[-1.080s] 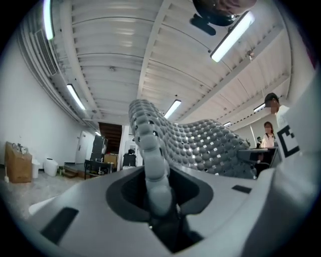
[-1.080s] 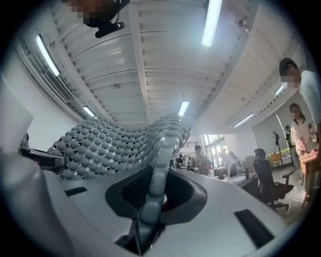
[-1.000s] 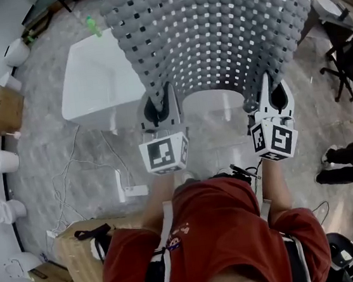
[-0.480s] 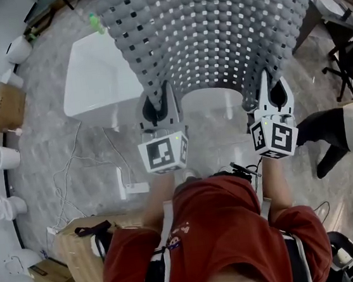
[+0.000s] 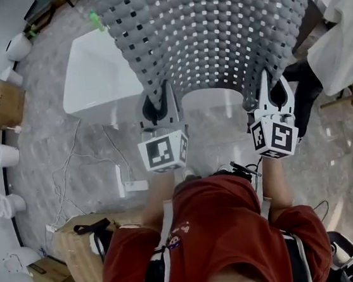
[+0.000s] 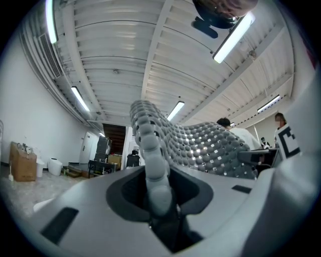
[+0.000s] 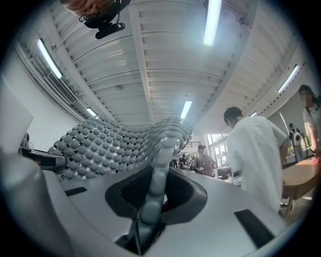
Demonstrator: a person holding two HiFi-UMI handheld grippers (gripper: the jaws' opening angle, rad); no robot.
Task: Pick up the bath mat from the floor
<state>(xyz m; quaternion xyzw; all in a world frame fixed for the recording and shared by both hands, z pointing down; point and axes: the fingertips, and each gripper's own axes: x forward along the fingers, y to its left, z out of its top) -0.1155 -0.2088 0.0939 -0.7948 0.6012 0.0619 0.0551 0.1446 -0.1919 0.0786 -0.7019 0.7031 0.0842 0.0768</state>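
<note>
My jaws: left gripper (image 5: 159, 104) and right gripper (image 5: 277, 93) both clamped on the grey perforated rubber bath mat (image 5: 208, 31) | progress: mat held clear of the pale floor (image 5: 70, 163), pickup looks done.

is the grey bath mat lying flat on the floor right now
No, the left hand-held gripper and right hand-held gripper hold the grey bobbled rubber bath mat up off the floor.

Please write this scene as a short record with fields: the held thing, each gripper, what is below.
held thing: bath mat, grey, off the floor
left gripper: shut on the mat's near left corner
right gripper: shut on the mat's near right corner
below: white tub on the floor, partly behind the mat
nearby: person in white, at the right
</note>
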